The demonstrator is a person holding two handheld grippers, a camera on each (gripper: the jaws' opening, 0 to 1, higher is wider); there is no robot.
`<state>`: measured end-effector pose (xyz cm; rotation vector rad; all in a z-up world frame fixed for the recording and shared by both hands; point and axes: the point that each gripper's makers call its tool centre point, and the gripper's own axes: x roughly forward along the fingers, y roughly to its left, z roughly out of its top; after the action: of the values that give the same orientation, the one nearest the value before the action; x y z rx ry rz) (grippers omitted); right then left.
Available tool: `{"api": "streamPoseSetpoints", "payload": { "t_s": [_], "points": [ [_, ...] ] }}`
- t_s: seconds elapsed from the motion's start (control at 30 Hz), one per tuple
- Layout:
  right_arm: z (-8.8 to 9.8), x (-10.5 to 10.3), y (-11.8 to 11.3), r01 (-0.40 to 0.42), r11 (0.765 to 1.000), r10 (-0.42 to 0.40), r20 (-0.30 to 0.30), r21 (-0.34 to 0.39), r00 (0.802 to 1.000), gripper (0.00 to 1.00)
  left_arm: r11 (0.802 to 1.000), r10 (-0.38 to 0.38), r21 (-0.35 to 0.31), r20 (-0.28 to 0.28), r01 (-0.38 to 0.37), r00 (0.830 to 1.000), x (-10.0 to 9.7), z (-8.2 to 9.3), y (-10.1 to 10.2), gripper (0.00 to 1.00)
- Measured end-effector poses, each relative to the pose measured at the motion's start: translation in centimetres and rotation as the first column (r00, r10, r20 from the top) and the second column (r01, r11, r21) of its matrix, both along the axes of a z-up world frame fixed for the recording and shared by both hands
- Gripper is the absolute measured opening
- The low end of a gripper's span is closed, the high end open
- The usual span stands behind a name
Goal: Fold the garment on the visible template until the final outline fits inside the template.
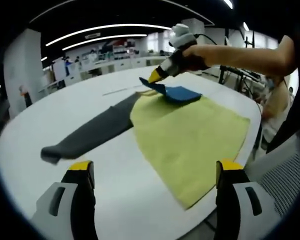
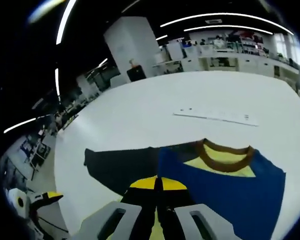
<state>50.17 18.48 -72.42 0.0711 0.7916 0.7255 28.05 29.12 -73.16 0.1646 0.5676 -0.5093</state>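
The garment lies flat on the white table (image 1: 50,112). It has a broad yellow-green body (image 1: 190,132), a dark grey sleeve (image 1: 90,132) stretched out to the left, and a blue part (image 1: 182,93) at the far end. In the right gripper view the blue fabric (image 2: 230,192) carries a brown collar (image 2: 225,155), with the grey sleeve (image 2: 120,167) beside it. My right gripper (image 1: 155,76), held by a hand, is shut on the edge of the blue fabric (image 2: 157,182) and lifts it a little. My left gripper (image 1: 155,167) is open above the near hem, holding nothing.
A thin white strip (image 2: 215,116) lies on the table beyond the garment. The table's edge runs close along the right of the yellow body, with a mesh chair (image 1: 285,172) past it. The person's arm (image 1: 245,57) reaches over the far right. Benches stand far behind.
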Motion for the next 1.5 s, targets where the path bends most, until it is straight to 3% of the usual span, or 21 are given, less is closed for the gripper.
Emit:
{"api": "streamPoseSetpoints", "payload": {
  "t_s": [0.2,0.4,0.6,0.8,1.0,1.27,1.5],
  "points": [
    [-2.5,0.0,1.0,-0.052,0.997,0.053,0.026,-0.052,0.998,0.00,1.000,0.003,-0.008,0.010,-0.002,1.000,0.1,0.1,0.3,0.99],
    [-5.3,-0.3,2.2,-0.066,0.995,0.066,0.000,-0.075,0.998,0.00,1.000,0.001,-0.003,0.020,-0.001,1.000,0.3,0.4,0.6,0.99],
    [-7.1,-0.9,2.6,-0.107,0.989,0.106,-0.015,-0.106,0.994,0.00,1.000,0.012,-0.007,0.012,-0.012,1.000,0.3,-0.6,2.3,0.99],
    [-7.3,-1.1,3.0,-0.163,0.980,0.166,0.020,-0.110,0.986,0.00,1.000,0.025,-0.011,0.000,-0.025,1.000,0.5,-1.1,3.0,0.99],
    [-6.6,-1.0,2.5,-0.157,0.983,0.161,0.036,-0.099,0.986,0.00,1.000,0.025,-0.006,0.001,-0.025,1.000,0.9,-1.2,3.4,0.98],
    [-6.5,-0.9,1.0,-0.159,0.979,0.170,0.076,-0.130,0.982,0.19,1.000,0.024,-0.001,0.010,-0.024,1.000,0.9,-0.7,2.9,0.98],
    [-6.9,-1.1,-0.1,-0.140,0.981,0.150,0.063,-0.135,0.987,0.20,1.000,0.021,-0.002,0.009,-0.021,1.000,0.7,-0.5,2.4,0.98]
  ]
}}
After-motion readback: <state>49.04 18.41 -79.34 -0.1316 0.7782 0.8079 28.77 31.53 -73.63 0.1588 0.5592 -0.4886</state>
